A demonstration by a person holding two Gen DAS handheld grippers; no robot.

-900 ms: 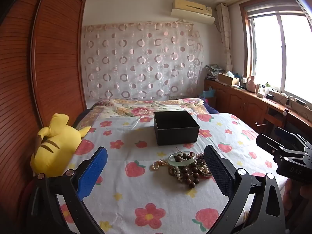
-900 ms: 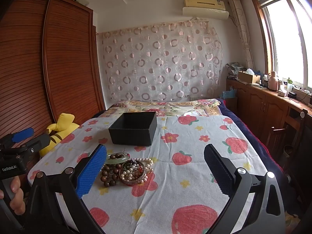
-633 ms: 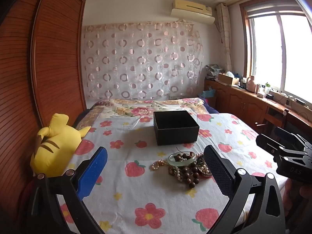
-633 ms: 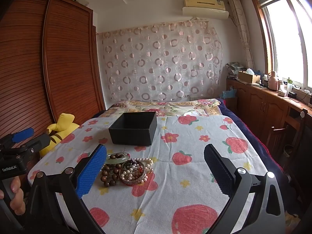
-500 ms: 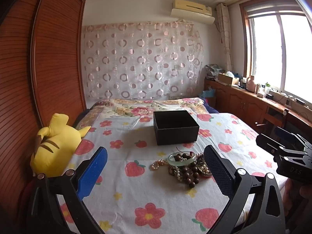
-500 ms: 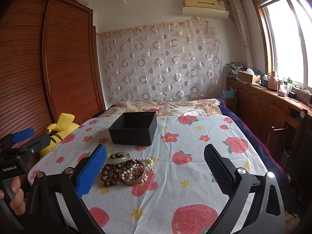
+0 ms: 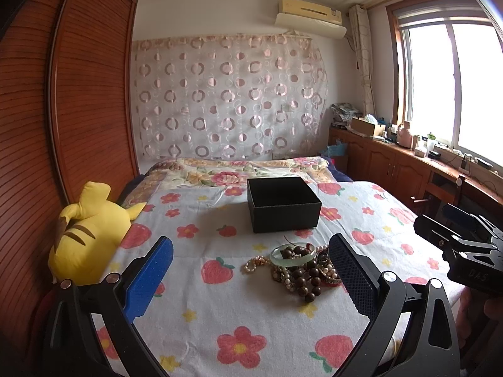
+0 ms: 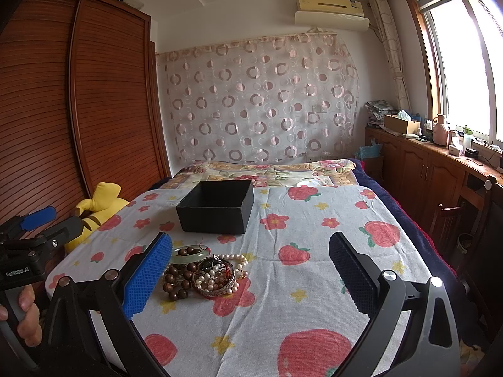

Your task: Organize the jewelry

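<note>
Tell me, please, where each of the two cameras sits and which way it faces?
Left wrist view: on the left gripper, over the bed's near end, facing the jewelry pile and black box; its own open fingers show, with the right gripper at right.
Right wrist view: on the right gripper, facing likewise; open fingers, left gripper and hand at left.
Shared: pile, box, yellow plush.

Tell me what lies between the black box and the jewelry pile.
Only bare strawberry-print bedspread separates black box from jewelry pile; both wrist views show it.
</note>
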